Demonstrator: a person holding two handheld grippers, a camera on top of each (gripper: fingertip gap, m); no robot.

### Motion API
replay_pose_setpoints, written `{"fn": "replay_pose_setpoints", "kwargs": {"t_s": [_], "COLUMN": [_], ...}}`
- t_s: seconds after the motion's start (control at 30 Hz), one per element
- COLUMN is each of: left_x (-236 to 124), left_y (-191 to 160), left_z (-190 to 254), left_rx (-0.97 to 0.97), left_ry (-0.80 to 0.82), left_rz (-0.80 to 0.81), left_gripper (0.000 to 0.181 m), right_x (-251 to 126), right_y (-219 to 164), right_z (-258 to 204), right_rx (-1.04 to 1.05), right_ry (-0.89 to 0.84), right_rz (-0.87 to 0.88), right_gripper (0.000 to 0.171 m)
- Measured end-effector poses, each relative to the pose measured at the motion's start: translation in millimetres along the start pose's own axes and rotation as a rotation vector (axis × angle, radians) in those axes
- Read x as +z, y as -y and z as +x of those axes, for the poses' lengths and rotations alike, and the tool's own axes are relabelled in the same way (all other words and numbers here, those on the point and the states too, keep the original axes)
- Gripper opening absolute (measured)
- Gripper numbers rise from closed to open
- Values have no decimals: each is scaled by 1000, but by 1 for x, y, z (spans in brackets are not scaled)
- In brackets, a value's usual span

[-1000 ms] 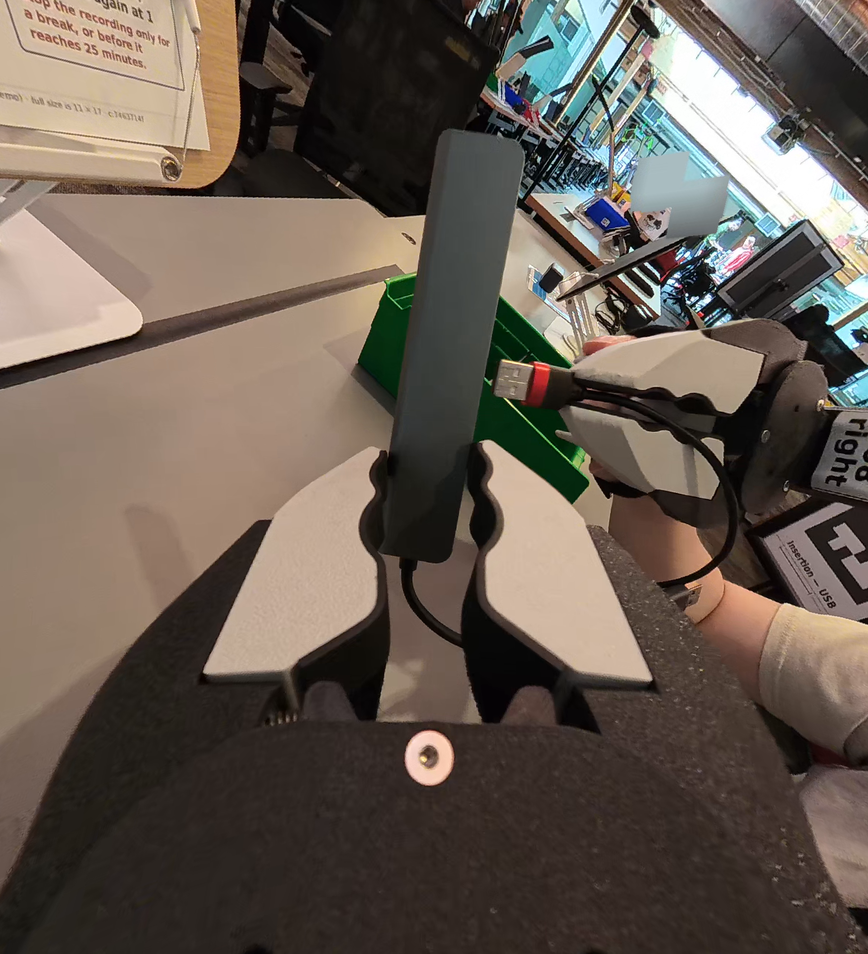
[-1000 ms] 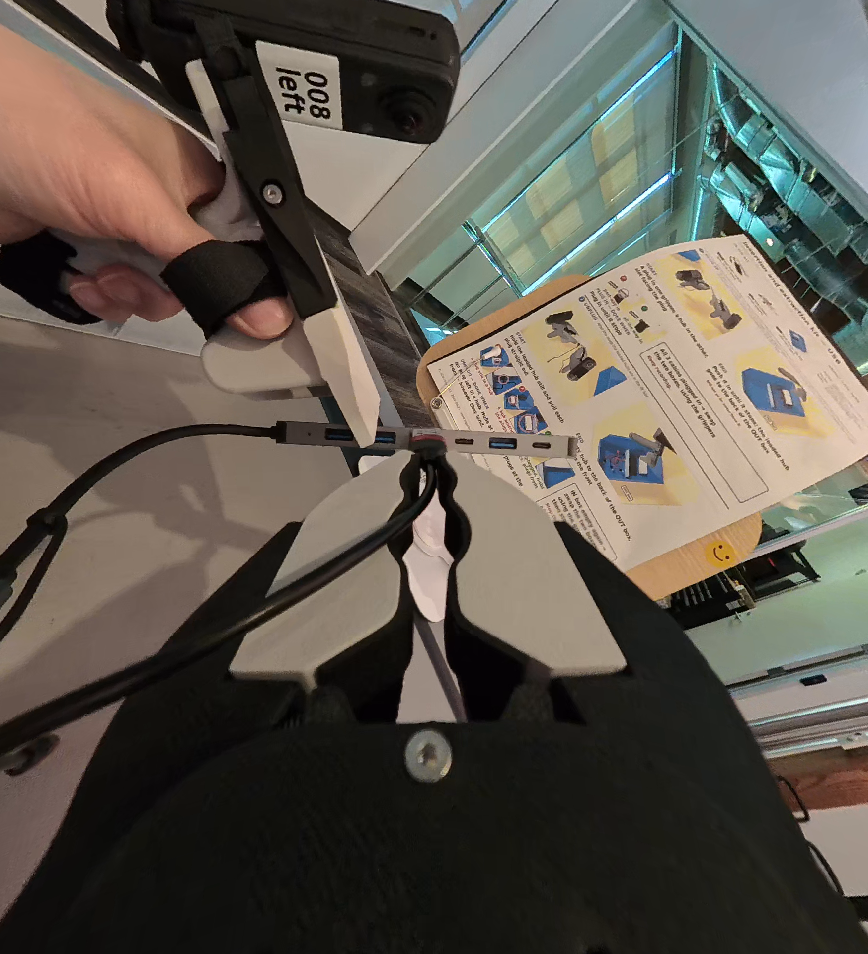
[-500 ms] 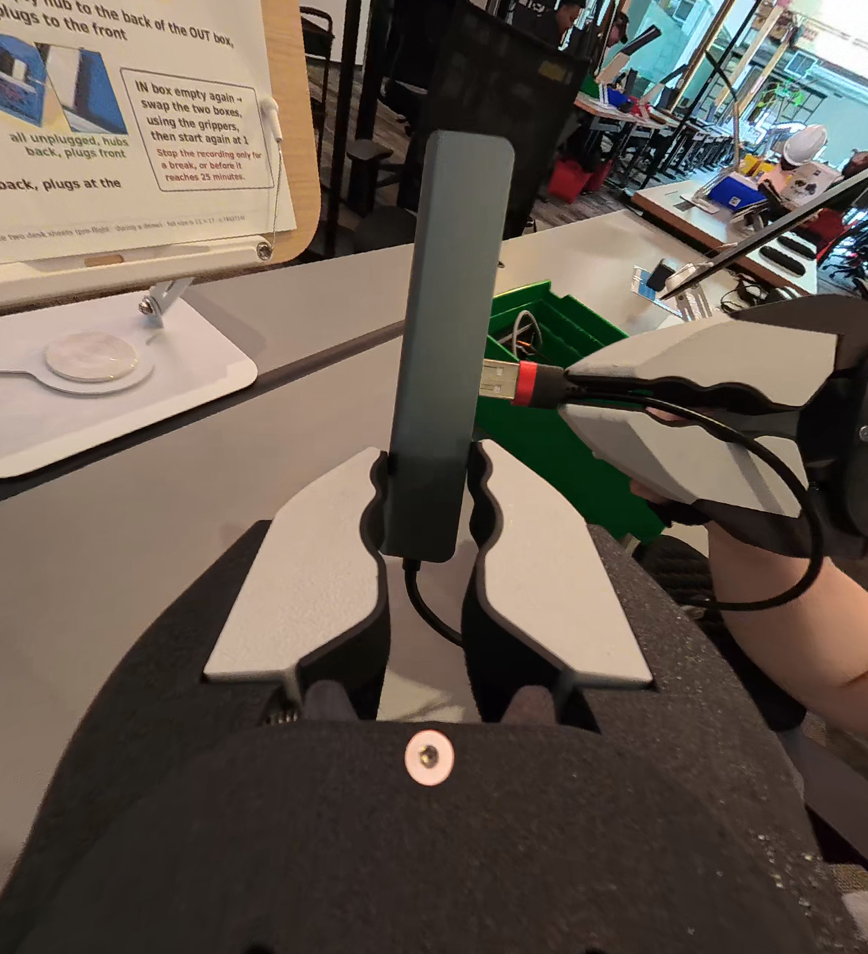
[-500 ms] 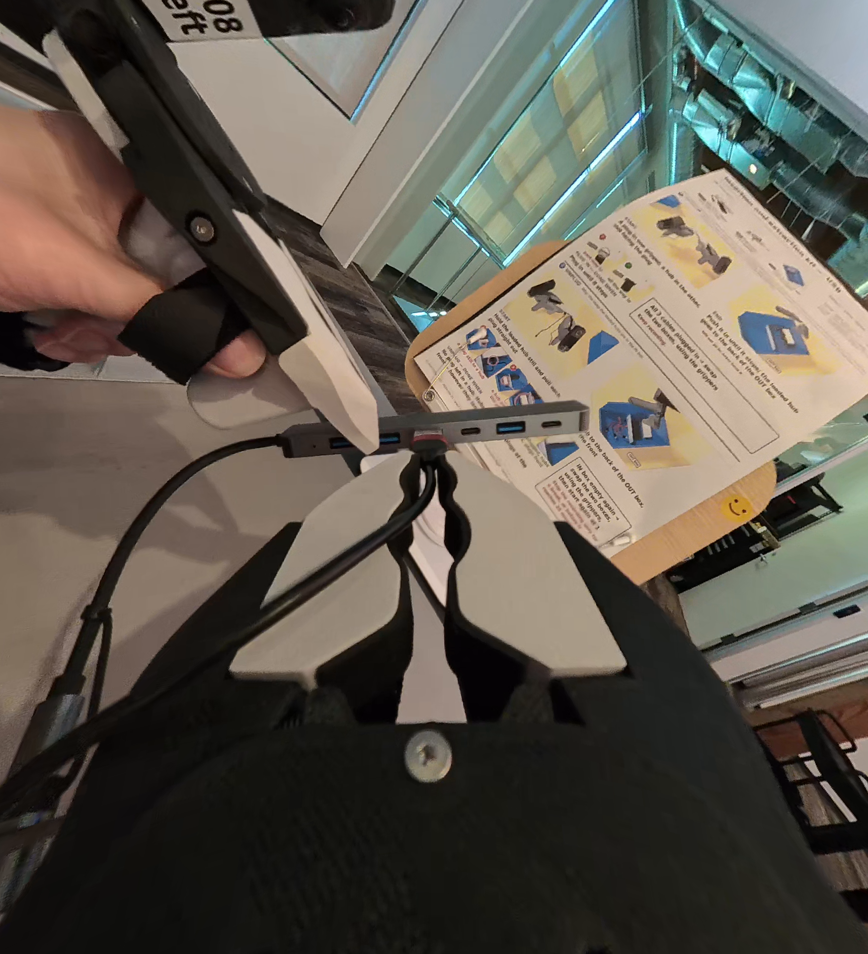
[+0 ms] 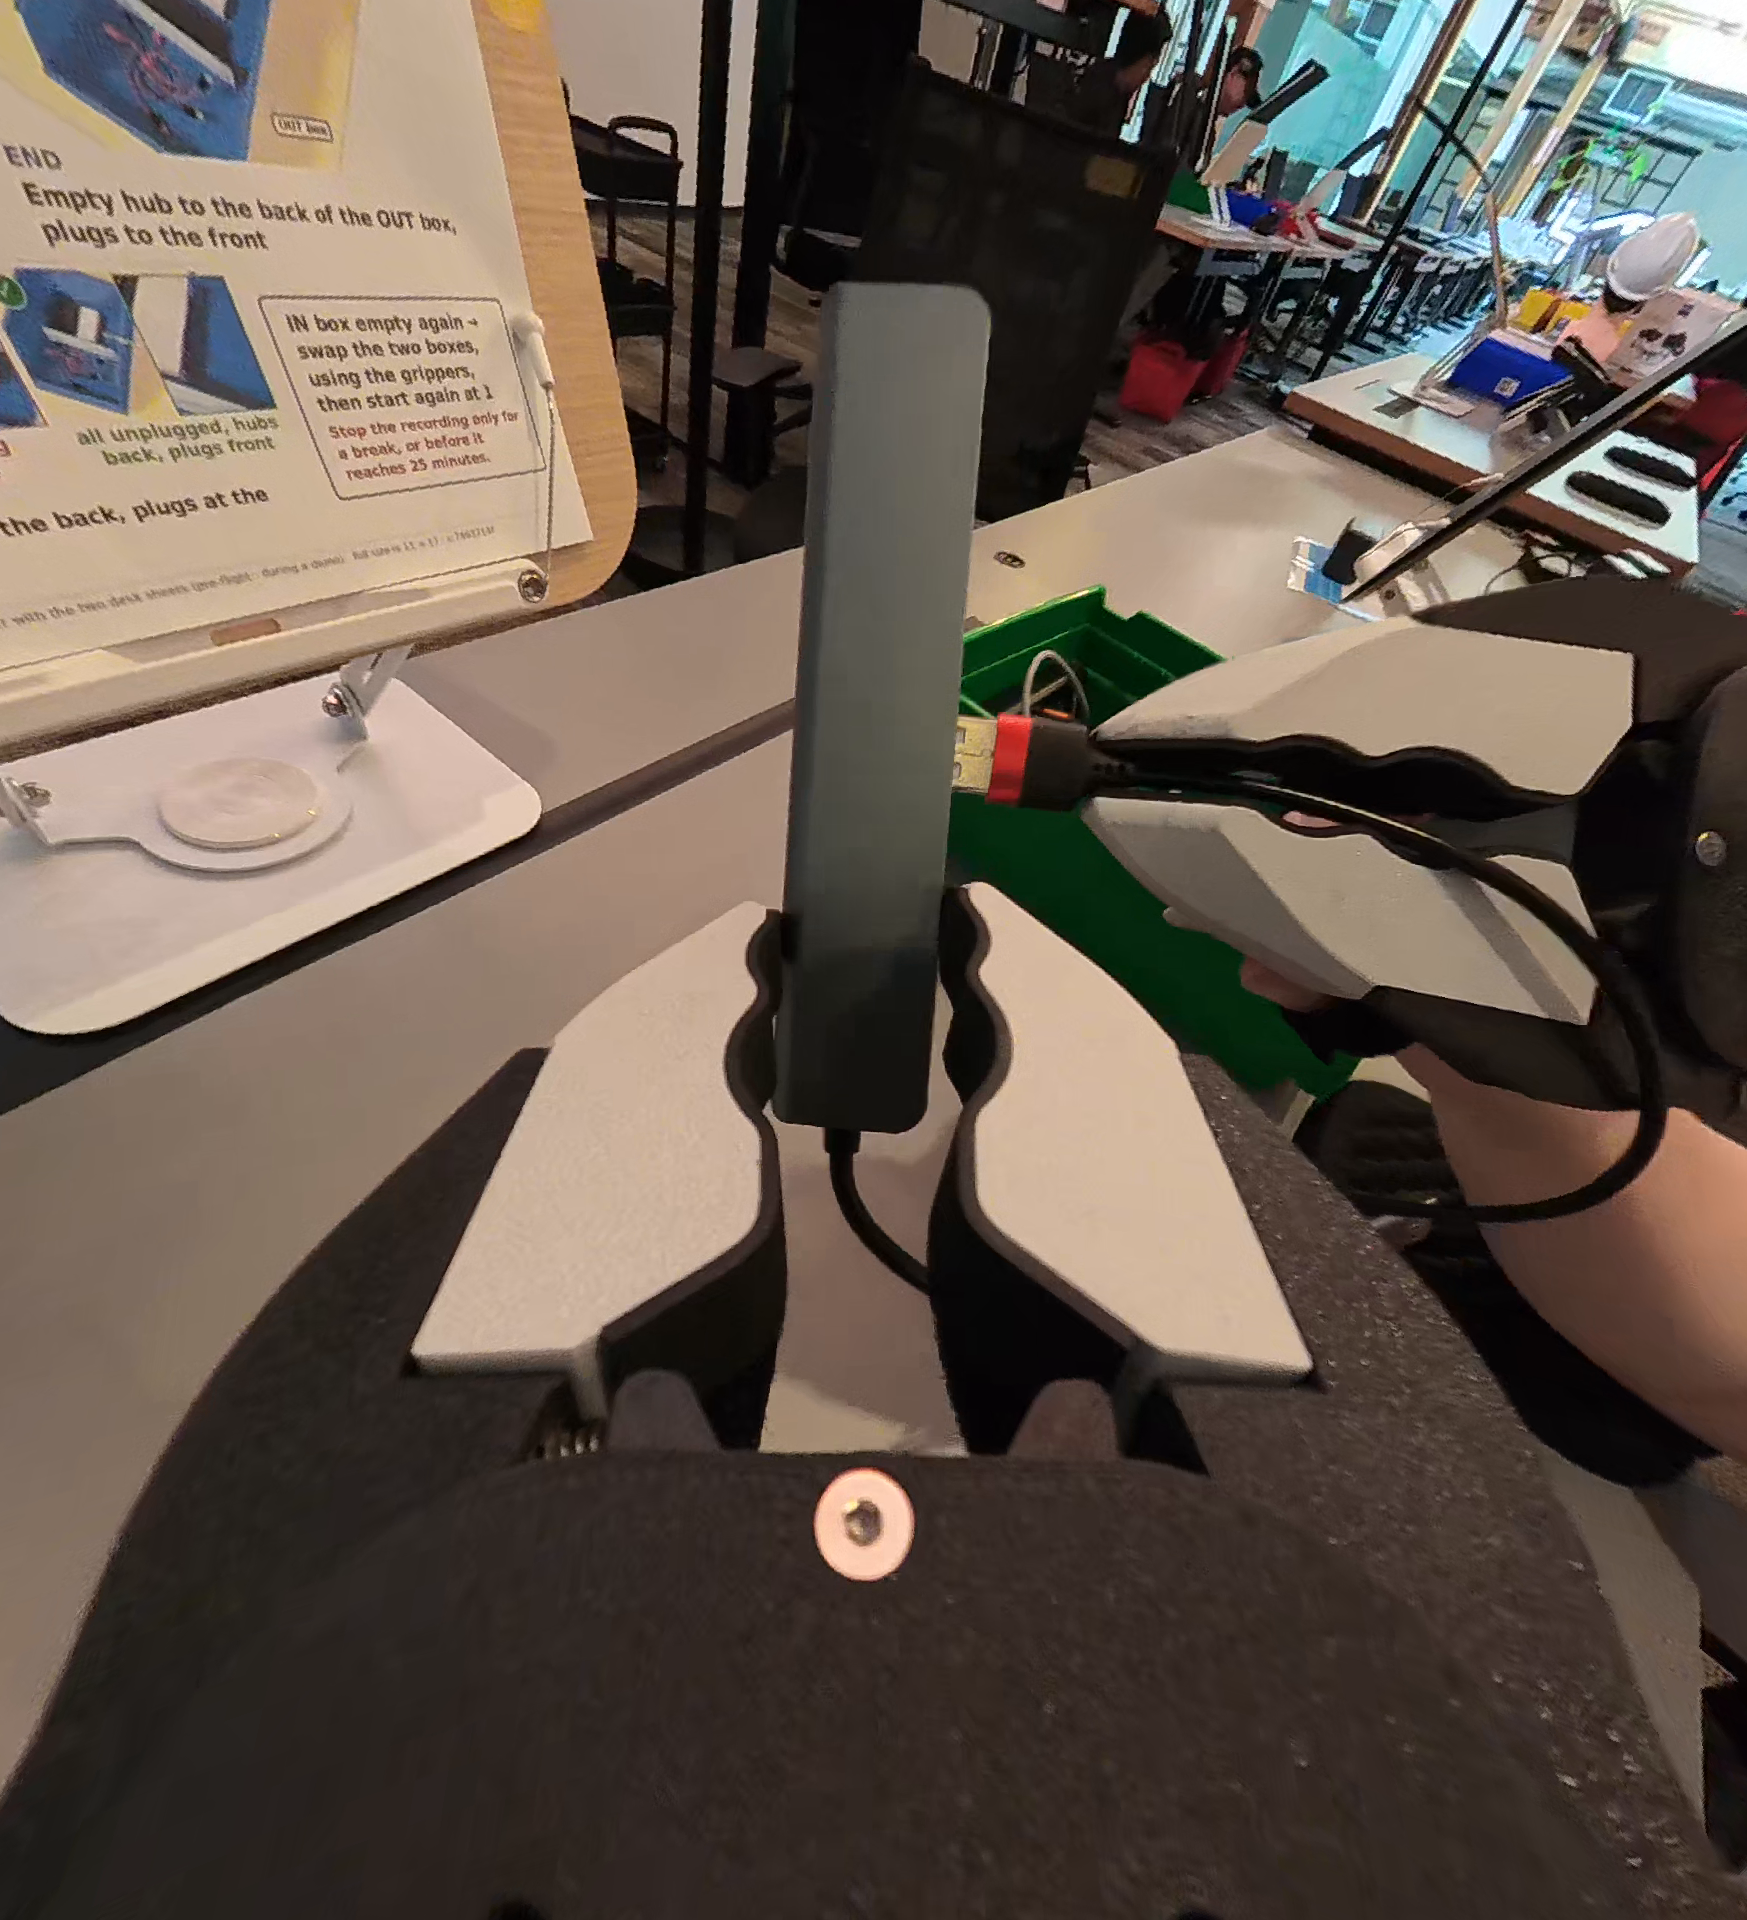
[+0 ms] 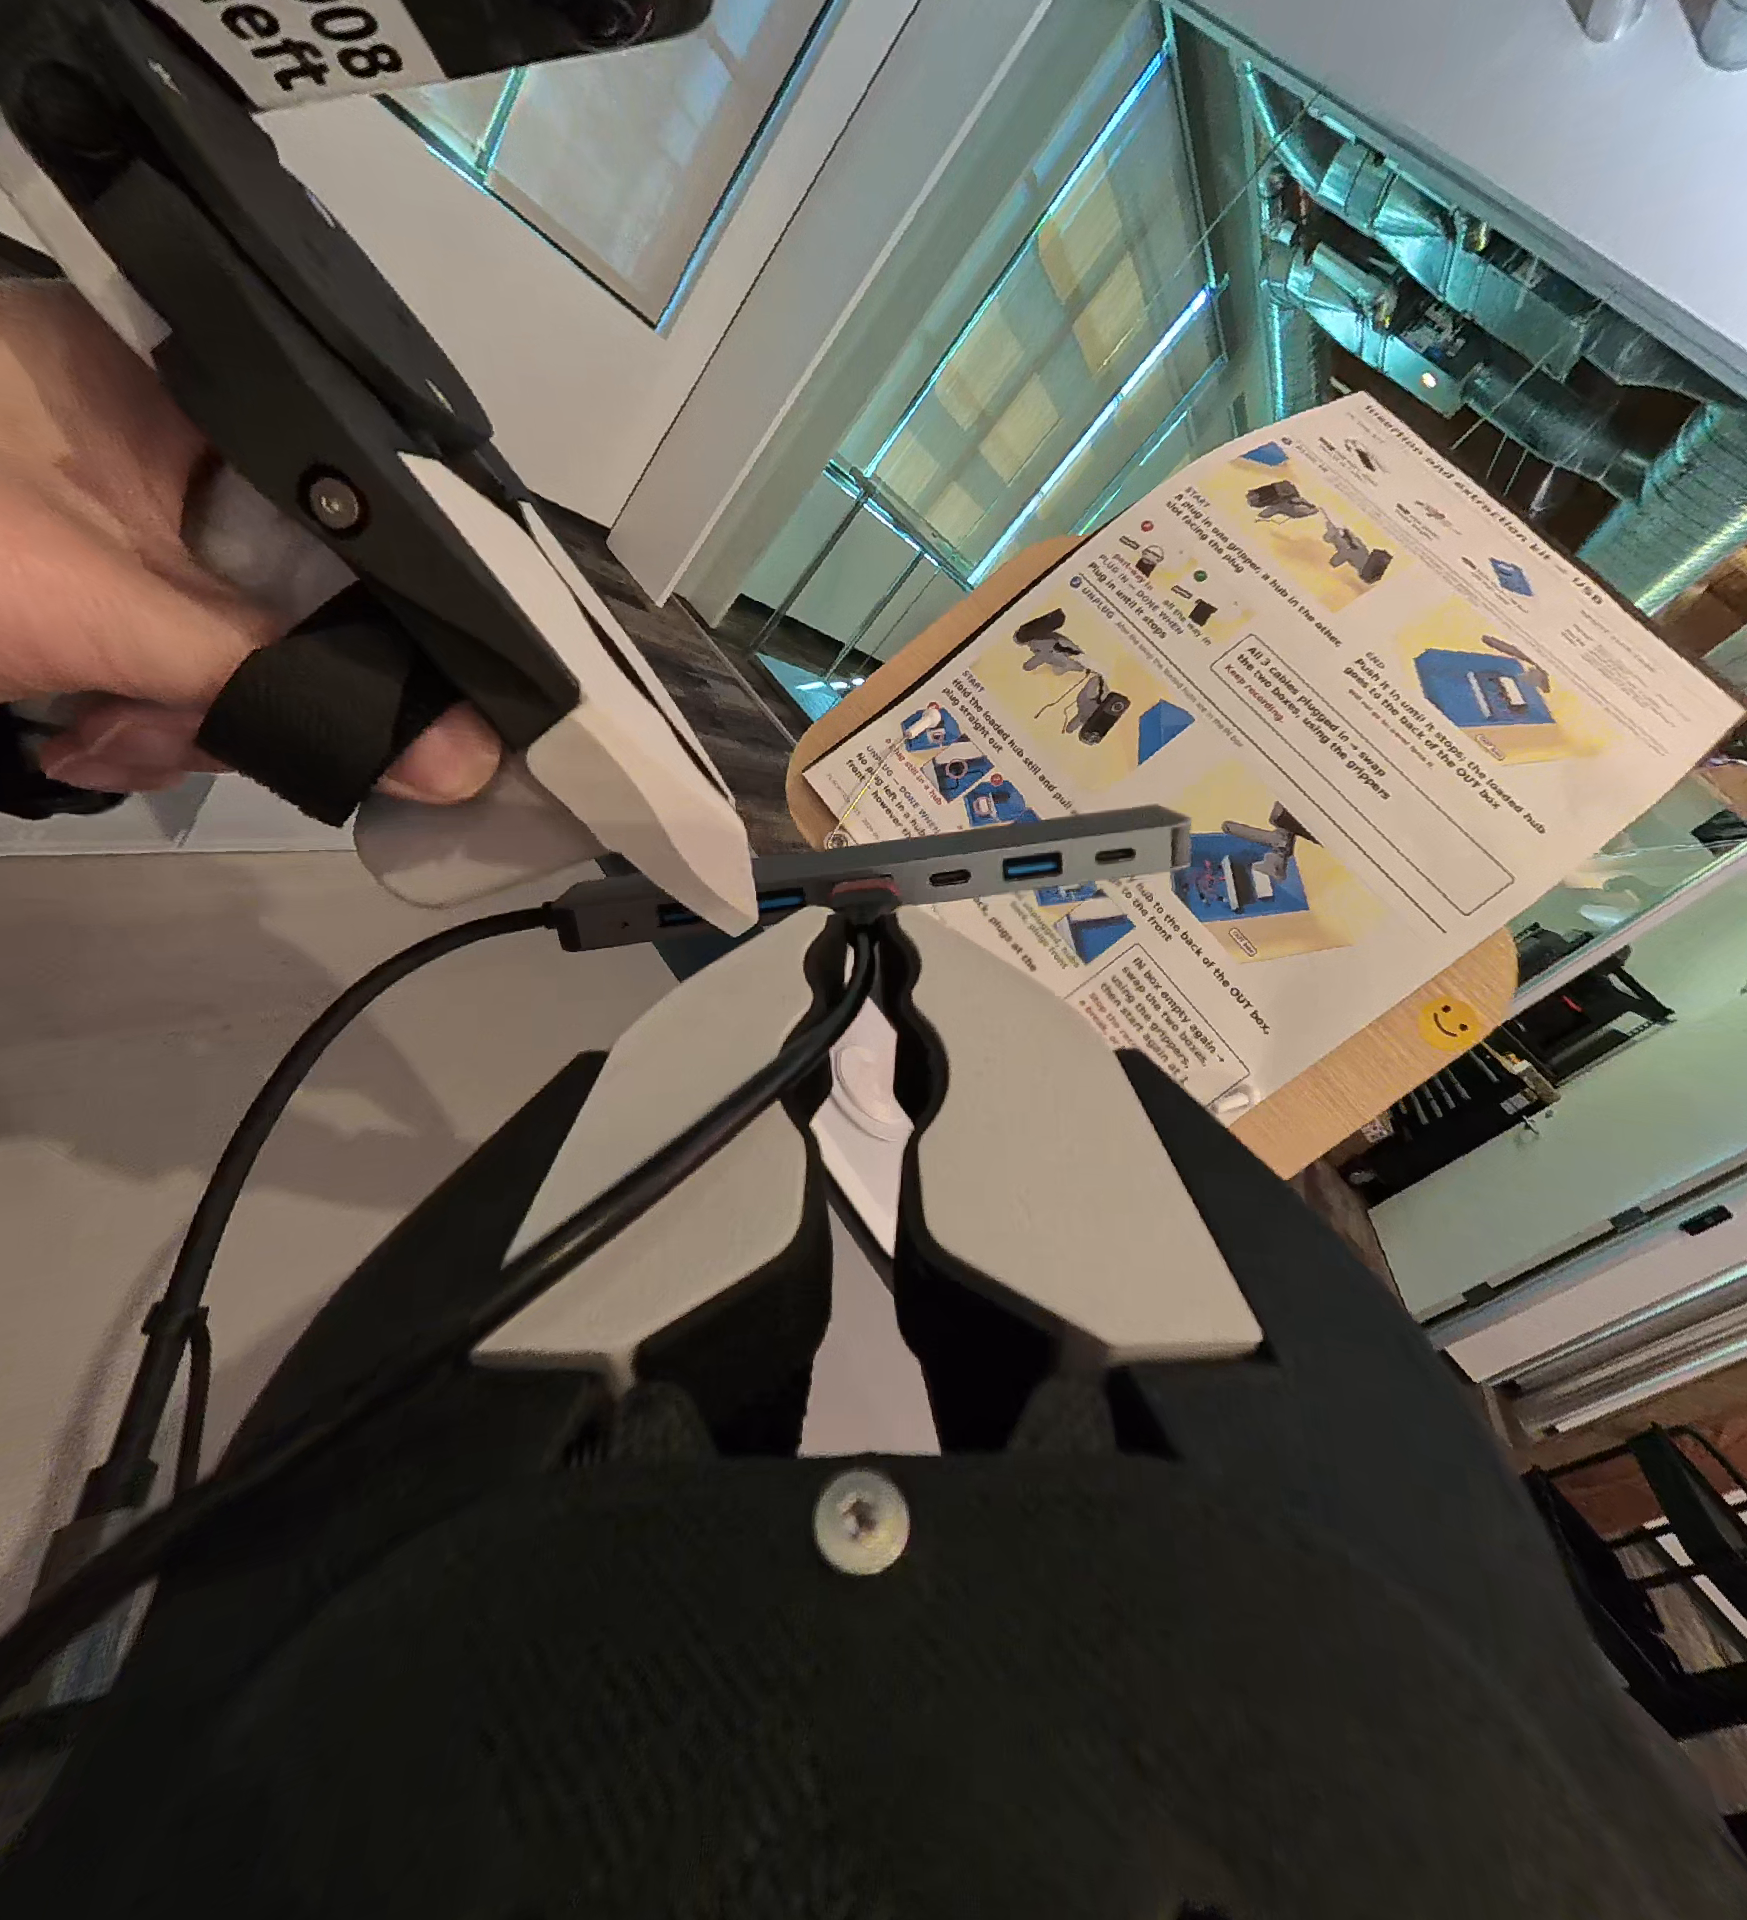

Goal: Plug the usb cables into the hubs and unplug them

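Hub (image 5: 884, 665) stands upright, clamped at its lower end by the left gripper (image 5: 864, 997); right gripper (image 5: 1097, 774) reaches level from its right, pinching the red-collared plug (image 5: 1014, 758) — tip half inside, port hidden.

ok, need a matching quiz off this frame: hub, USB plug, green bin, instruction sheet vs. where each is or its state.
Column A
1. USB hub
2. USB plug
3. green bin
4. instruction sheet

Column B
a. propped on a stand on the table
b. clamped upright in the left gripper
c. on the table behind the hub
d. held by the right gripper, metal tip at the hub's side

Pairs: 1-b, 2-d, 3-c, 4-a
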State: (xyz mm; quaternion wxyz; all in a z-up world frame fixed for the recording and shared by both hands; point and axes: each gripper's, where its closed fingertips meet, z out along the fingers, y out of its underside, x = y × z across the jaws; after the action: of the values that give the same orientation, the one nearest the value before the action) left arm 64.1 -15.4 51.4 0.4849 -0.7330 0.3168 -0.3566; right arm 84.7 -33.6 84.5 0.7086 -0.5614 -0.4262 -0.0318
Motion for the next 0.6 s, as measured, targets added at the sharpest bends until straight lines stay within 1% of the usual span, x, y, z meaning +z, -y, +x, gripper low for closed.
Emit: {"fn": "replay_pose_setpoints", "kwargs": {"t_s": [0.07, 0.2, 0.37, 0.47, 0.53, 0.6], "left_x": [-1, -2, 0, 1, -2, -10], "left_y": [2, 5, 4, 4, 8, 16], "left_z": [3, 6, 13, 15, 22, 35], "left_rx": [19, 122, 207, 244, 222, 172], "left_ry": [-4, 34, 43, 52, -16, -140], "left_rz": [14, 15, 9, 8, 21, 59], "left_gripper": [29, 29, 28, 29, 29, 30], "right_x": [-2, -4, -9, -11, -16, -25], "right_y": [2, 4, 8, 9, 15, 26], "right_z": [2, 4, 7, 8, 10, 15], "right_rx": [0, -7, 64, 20, -19, -11], "right_ry": [0, 8, 56, 63, 66, 84], "right_rz": [14, 32, 85, 93, 123, 175], "right_gripper": [7, 7, 7, 7, 7, 7]}}
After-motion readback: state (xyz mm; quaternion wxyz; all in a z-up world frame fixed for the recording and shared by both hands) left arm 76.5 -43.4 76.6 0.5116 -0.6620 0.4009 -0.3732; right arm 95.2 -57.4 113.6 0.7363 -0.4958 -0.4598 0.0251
